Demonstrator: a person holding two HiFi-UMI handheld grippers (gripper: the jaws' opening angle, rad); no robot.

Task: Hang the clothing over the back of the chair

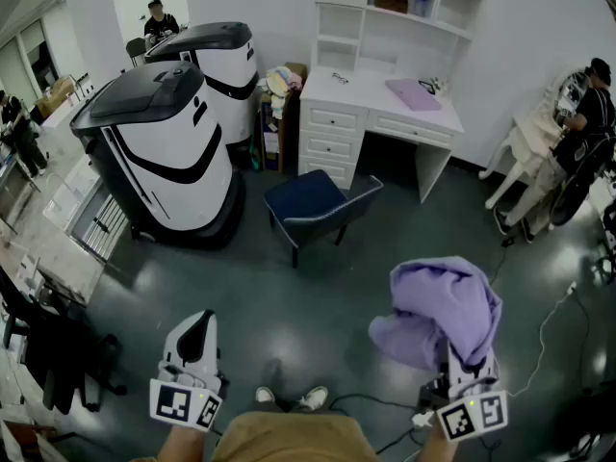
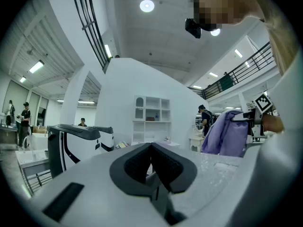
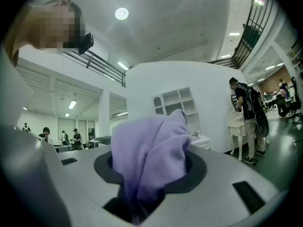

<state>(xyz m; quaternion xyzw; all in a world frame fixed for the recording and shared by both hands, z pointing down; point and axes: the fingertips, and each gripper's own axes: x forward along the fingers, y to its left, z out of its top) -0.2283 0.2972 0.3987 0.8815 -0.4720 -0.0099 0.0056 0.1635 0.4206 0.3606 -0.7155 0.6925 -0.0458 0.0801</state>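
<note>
A lilac garment is bunched up in my right gripper, low at the right of the head view. In the right gripper view the cloth fills the gap between the jaws of the right gripper, which is shut on it. The dark blue chair stands on the floor ahead, between me and the white desk, with its low backrest on its near right side. My left gripper hangs at the lower left, empty; its dark pads meet at the tip.
Two big white-and-black machines stand at the left, beside the chair. A person sits at a small white table at the right. Cables trail over the dark floor at the right. My shoes show at the bottom.
</note>
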